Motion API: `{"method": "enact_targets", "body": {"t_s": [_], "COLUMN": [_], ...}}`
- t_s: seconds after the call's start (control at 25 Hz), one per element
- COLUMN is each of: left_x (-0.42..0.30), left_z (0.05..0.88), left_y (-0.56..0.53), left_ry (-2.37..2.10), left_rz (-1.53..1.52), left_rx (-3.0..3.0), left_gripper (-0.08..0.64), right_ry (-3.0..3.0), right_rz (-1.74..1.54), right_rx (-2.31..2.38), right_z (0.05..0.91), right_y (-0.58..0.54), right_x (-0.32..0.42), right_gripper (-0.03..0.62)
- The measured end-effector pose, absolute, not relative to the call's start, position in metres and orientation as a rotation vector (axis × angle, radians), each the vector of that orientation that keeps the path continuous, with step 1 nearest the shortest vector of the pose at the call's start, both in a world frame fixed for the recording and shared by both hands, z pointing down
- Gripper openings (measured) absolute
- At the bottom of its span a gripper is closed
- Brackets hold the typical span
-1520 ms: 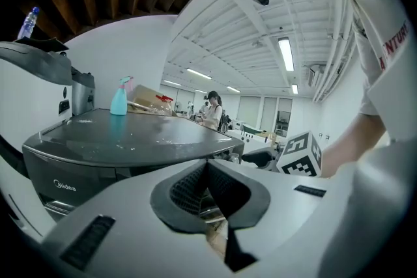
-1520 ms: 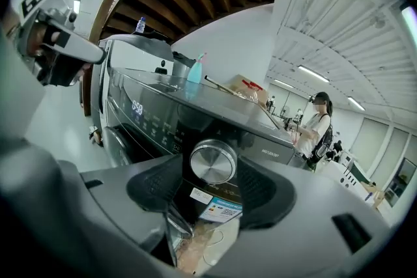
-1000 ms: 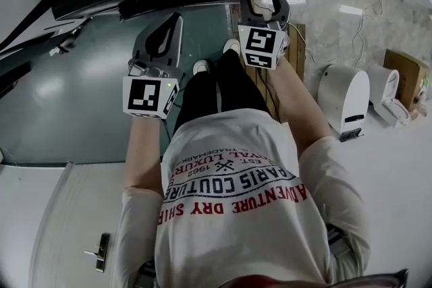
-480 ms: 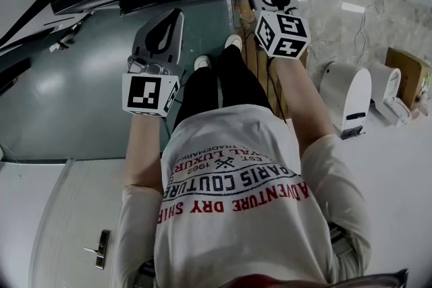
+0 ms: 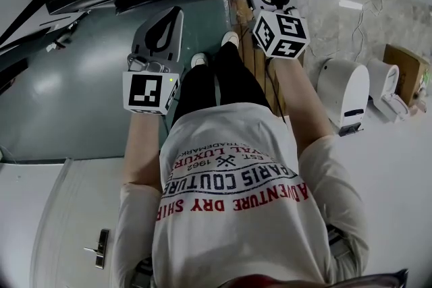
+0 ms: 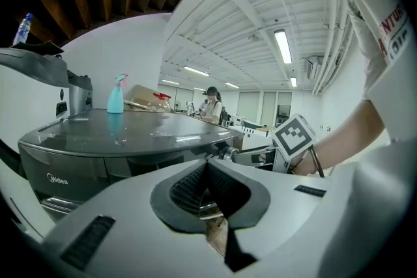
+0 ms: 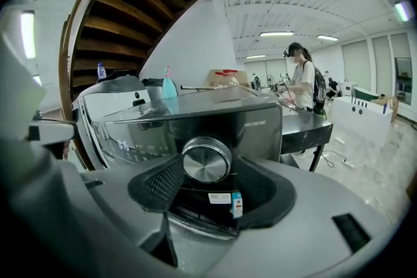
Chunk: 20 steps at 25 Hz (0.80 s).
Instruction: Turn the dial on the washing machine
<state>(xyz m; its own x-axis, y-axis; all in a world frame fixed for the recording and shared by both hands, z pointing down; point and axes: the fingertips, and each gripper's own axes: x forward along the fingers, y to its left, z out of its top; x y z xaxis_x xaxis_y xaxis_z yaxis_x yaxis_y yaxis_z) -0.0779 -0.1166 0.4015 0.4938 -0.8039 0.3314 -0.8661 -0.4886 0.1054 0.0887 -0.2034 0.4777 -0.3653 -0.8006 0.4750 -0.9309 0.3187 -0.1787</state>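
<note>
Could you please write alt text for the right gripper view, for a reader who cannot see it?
The right gripper grips the silver dial of a dark washing machine between its fingers, seen head-on. A blue spray bottle stands on the machine's top, and a person stands in the bright room behind.
</note>
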Motion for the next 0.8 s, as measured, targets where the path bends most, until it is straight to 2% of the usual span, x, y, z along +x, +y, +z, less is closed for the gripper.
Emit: {"method": "enact_targets", "body": {"t_s": [0.36,0.8], "left_x": [-0.075,-0.087], "left_z": [0.407,0.420], "left_y": [-0.112,-0.100], "left_ry": [-1.424,-1.441], "left_rz": [0.354,0.393], "left_rx": [2.466,2.430], "left_gripper": [0.015,0.015], "right_ry": [-2.144,-2.096], "right_rz": [-0.175,-0.176], "right_rx": [1.358,1.405], "right_z": [0.474,0.487], "right_y": [-0.203,-0.209], "right_x": [0.063,0.064], "right_gripper": [0.304,0.287]}}
